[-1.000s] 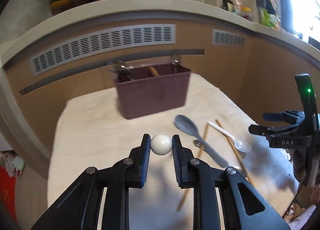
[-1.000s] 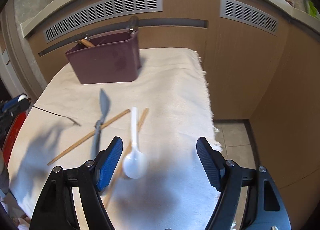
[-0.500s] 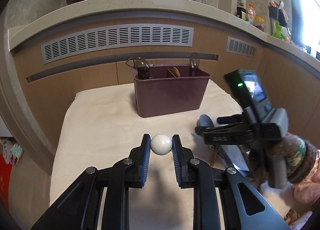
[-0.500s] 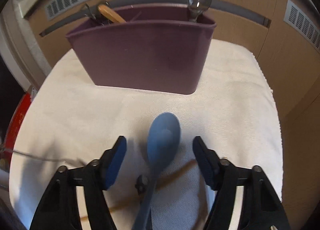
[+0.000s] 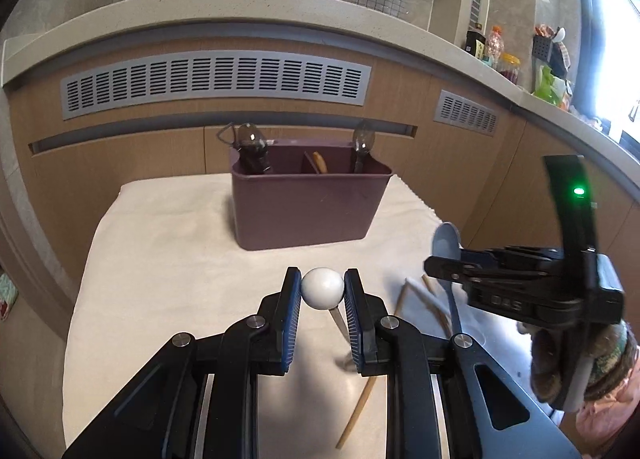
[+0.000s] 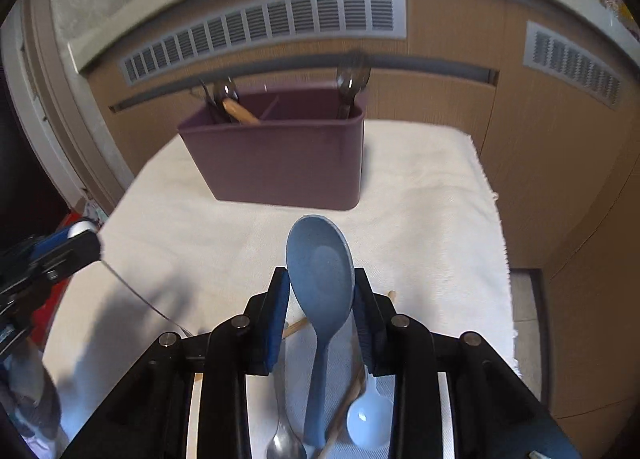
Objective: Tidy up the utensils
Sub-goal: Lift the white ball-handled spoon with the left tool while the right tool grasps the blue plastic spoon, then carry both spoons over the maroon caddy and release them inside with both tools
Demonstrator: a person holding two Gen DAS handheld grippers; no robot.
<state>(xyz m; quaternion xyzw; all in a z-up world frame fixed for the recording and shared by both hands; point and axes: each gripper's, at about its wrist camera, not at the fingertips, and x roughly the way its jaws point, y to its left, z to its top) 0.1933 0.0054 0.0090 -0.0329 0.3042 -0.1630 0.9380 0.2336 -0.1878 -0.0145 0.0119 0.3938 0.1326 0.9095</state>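
Blue spoon [image 6: 320,279] sits bowl-forward between the right tool's [image 6: 321,313] closing pads, lifted above the table [image 6: 432,195], likely bound for the purple caddy [image 6: 280,163]. Left tool [image 5: 322,301] clenches a white ball-ended utensil [image 5: 322,288].

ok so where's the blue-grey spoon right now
In the right wrist view the blue-grey spoon sits between the closing right gripper pads, bowl toward the maroon caddy.
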